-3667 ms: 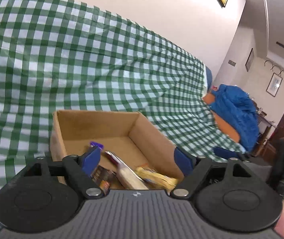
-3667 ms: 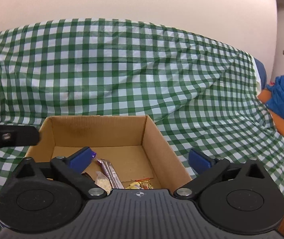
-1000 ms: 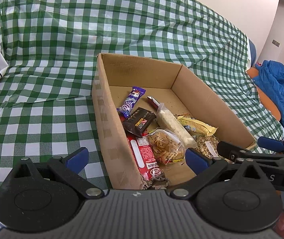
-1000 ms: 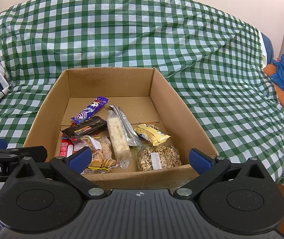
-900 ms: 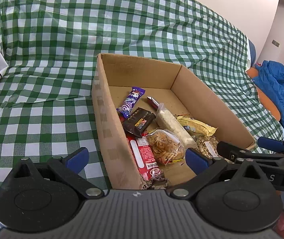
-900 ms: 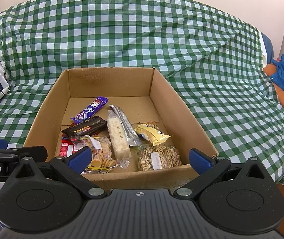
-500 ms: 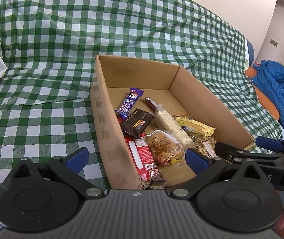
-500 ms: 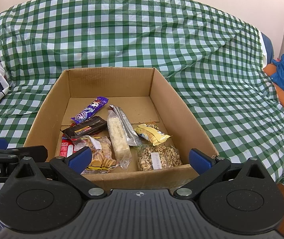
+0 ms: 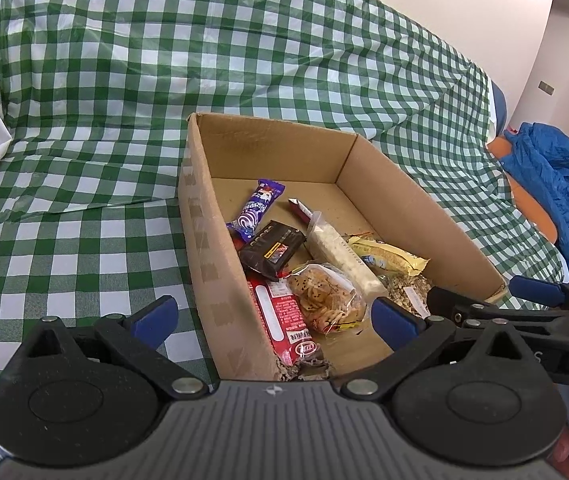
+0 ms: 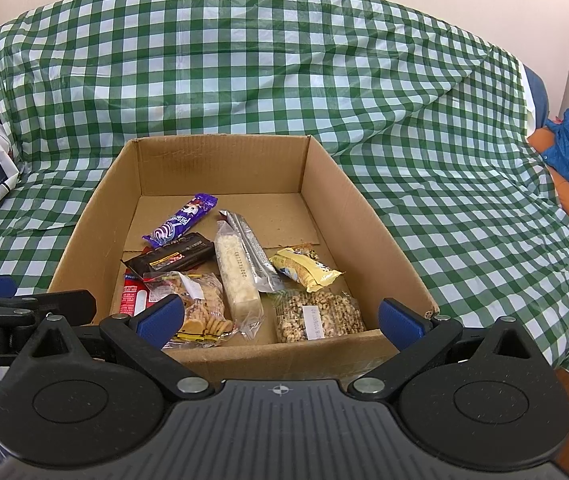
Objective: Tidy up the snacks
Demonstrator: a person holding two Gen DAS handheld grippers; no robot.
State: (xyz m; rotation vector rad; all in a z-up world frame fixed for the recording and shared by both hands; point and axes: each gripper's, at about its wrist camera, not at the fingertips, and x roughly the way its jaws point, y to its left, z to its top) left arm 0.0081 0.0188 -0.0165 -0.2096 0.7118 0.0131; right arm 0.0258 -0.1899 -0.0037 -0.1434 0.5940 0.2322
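Observation:
An open cardboard box sits on the green checked cloth and holds several snacks. Among them are a purple bar, a dark packet, a red packet, a clear bag of crackers, a long white bar, a yellow packet and a bag of nuts. My left gripper hovers open over the box's near left corner. Open and holding nothing, my right gripper hangs above the near wall.
The checked cloth drapes a sofa seat and back. A blue jacket lies on an orange surface at the right. A fingertip of the other gripper shows at the box's right corner.
Compared with 3.7 s ago, both grippers now sit higher and further back, so the box's contents show. Over the last second they barely move; the snacks lie still.

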